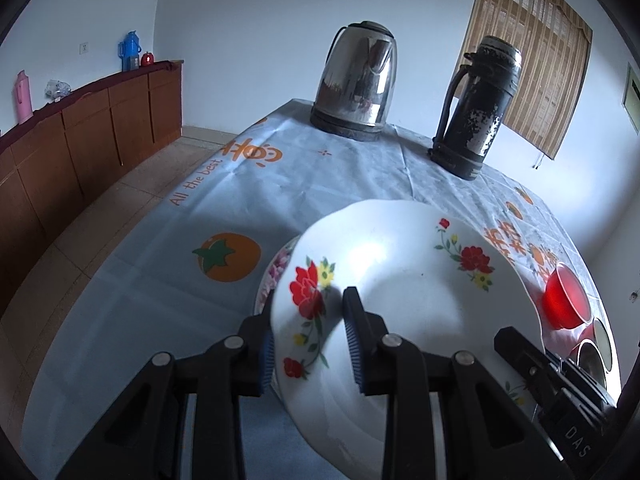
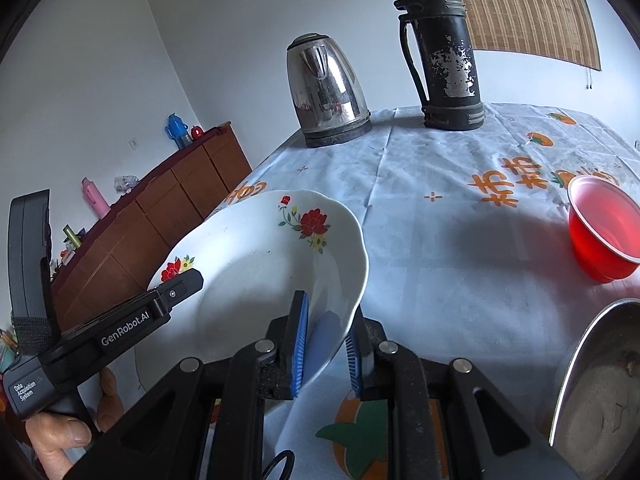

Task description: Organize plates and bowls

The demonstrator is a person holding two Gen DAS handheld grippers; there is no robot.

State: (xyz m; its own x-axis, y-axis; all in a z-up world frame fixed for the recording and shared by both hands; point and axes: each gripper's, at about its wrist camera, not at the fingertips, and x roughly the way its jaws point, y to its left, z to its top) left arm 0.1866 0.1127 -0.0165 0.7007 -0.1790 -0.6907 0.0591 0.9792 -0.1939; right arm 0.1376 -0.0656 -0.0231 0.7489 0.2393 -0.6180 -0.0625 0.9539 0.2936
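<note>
Gripping white plate point(image 1: 400, 280) rim: left tongs point(image 1: 310, 344), right tongs point(image 2: 326, 344) (opposite edges)

plate point(image 1: 400, 280) over table point(image 1: 160, 280) | kettle point(image 1: 356, 84), flask point(image 1: 476, 108) behind | cup point(image 1: 564, 300) right

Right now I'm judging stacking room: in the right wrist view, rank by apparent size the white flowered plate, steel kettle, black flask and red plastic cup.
1. White flowered plate, though nearness to the camera inflates it.
2. Black flask and steel kettle: too alike to rank.
3. Red plastic cup, smallest, partly cut off.
</note>
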